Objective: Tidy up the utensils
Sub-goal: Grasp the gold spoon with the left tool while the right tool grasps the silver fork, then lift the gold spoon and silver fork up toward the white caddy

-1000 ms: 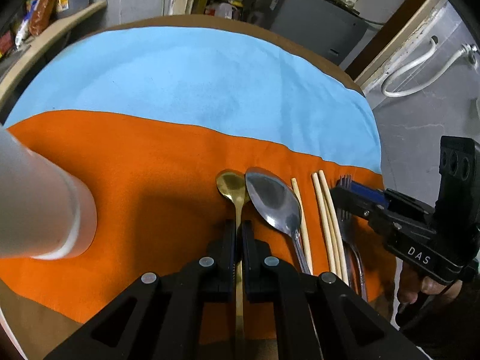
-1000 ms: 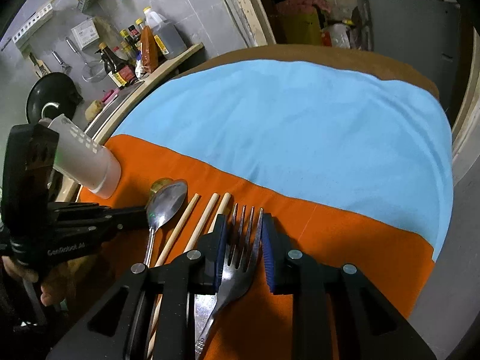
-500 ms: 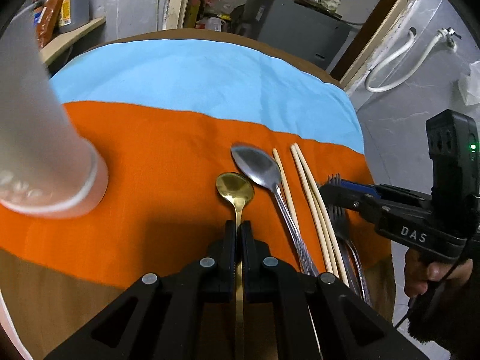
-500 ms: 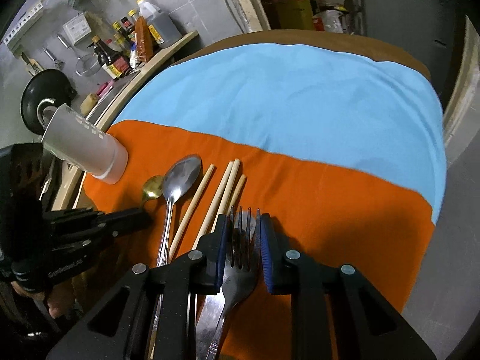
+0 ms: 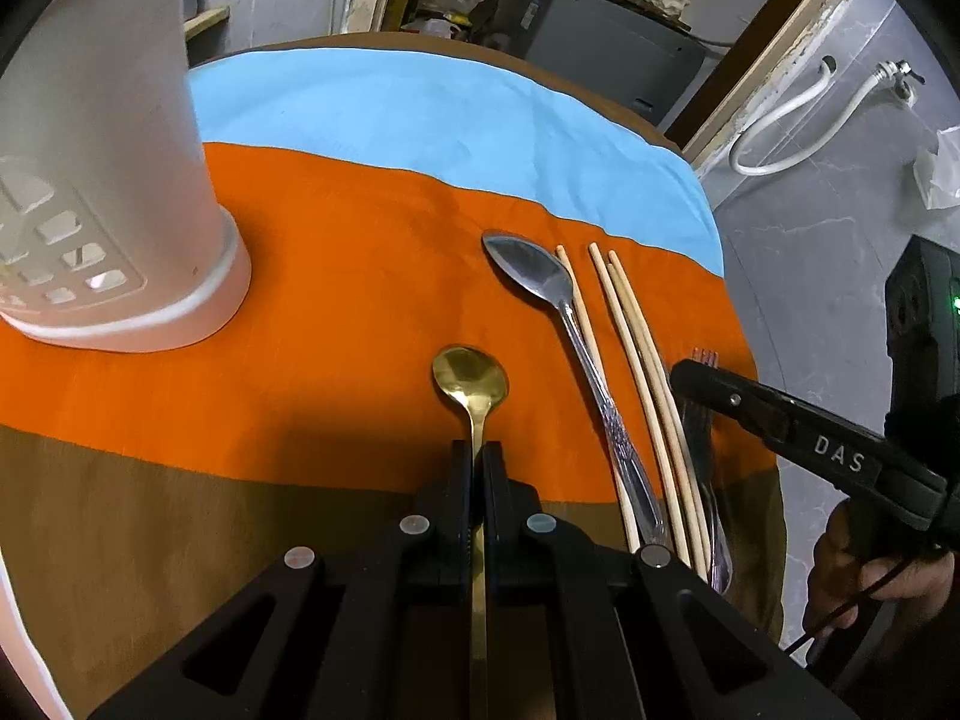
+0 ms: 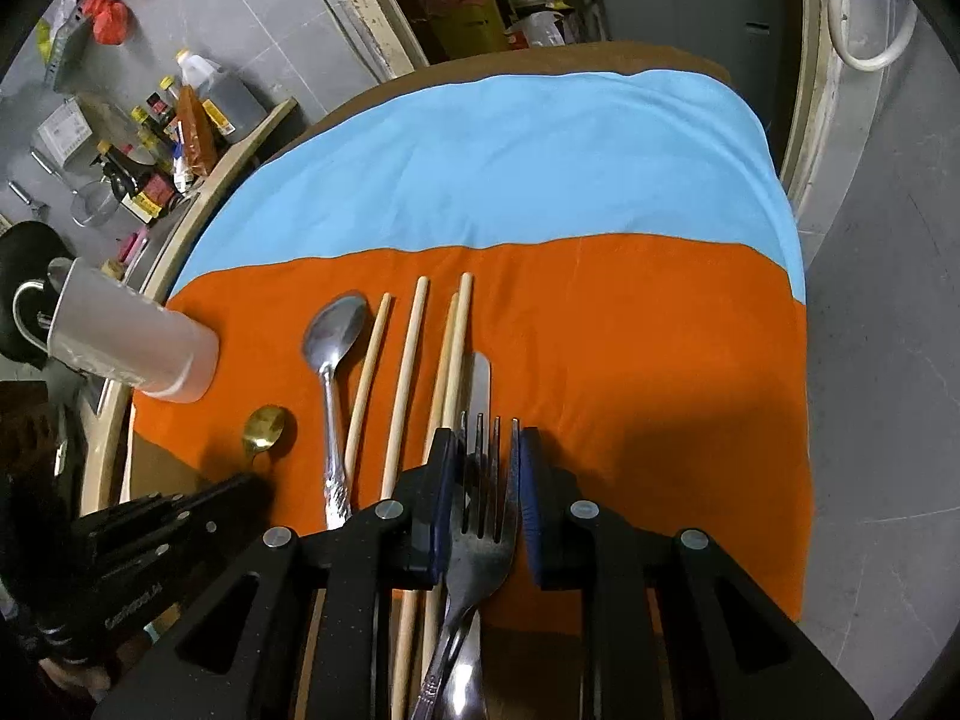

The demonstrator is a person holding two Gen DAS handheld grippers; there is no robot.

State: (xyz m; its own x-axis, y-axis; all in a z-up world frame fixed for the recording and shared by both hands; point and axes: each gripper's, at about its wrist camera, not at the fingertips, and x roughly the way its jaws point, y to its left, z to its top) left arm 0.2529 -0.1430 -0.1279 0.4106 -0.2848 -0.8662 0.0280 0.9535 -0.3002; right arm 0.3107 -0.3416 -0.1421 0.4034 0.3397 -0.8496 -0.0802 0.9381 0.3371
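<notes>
I am clamping my left gripper [image 5: 477, 462] on the gold metal spoon [image 5: 470, 381] and my right gripper [image 6: 485, 480] on the steel fork [image 6: 483, 534], both over the orange cloth's [image 5: 336, 276] near edge.

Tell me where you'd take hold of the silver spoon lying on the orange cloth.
Grip the silver spoon at mid-handle, coming down from above with the gripper closing across its width. The handle is thin and lies flat; one chopstick lies tight against its right side, so the fit there is close.
</notes>
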